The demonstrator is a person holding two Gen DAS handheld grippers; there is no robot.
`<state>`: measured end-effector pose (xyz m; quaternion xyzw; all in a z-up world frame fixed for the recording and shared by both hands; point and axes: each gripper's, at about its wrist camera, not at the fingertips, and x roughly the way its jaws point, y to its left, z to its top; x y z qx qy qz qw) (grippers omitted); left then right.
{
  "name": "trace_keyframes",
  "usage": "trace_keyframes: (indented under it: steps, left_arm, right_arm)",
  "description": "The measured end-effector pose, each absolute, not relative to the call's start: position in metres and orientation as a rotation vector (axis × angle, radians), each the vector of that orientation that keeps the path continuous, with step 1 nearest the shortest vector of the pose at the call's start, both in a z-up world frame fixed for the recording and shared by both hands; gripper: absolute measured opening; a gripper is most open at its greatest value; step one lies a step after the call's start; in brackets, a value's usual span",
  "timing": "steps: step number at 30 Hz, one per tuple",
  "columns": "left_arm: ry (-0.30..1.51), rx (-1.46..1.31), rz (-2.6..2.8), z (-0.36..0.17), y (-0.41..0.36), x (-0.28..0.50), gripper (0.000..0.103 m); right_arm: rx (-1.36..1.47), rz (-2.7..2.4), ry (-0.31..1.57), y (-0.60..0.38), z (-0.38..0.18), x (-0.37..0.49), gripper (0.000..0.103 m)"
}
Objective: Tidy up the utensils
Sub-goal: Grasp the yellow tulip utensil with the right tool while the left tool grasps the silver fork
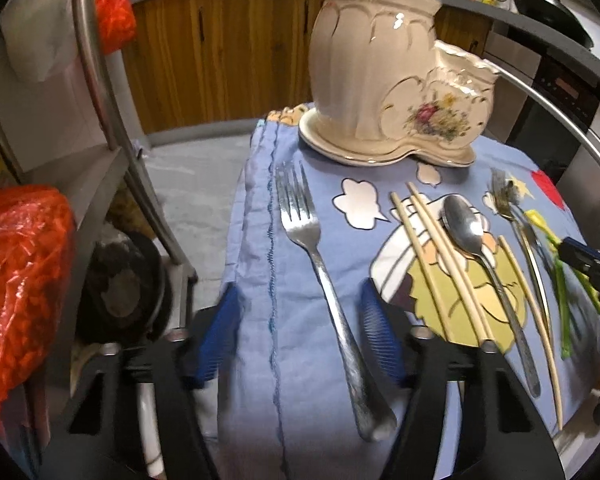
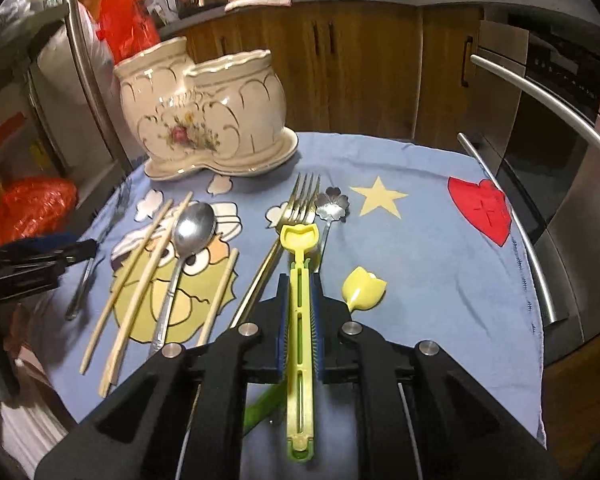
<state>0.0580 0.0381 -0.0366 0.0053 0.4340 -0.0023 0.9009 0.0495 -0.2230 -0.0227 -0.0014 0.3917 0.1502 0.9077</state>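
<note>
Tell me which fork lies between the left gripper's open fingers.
The large silver fork, alone on the cloth's left side, its handle running between the left gripper fingers. The gold-tinted fork lies far right, past the chopsticks and spoon.

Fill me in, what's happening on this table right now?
Utensils are being sorted toward the ceramic holder. The right gripper is shut on a yellow slotted utensil. The left gripper is open, straddling a large fork's handle. Chopsticks, a spoon and other pieces lie on the blue cloth.
</note>
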Motion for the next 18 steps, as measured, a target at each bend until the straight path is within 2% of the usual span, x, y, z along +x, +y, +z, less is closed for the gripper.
trace_keyframes:
  steps: [4,9,14,18]
  left_arm:
    - [0.893,0.021,0.007,-0.038,0.039,0.068,0.04]
    - [0.877,0.096,0.03,-0.036,0.026,0.069,0.031]
    - [0.794,0.143,0.046,-0.021,0.013,0.056,0.031]
    - [0.846,0.137,0.011,-0.027,0.008,0.059,0.031]
  right_arm:
    - [0.027,0.343,0.792,-0.225,-0.019,0.047,0.01]
    - [0.028,0.367,0.783,-0.224,-0.018,0.045,0.01]
    - [0.031,0.377,0.77,-0.226,-0.017,0.043,0.01]
    - [0.037,0.38,0.772,-0.229,-0.017,0.044,0.01]
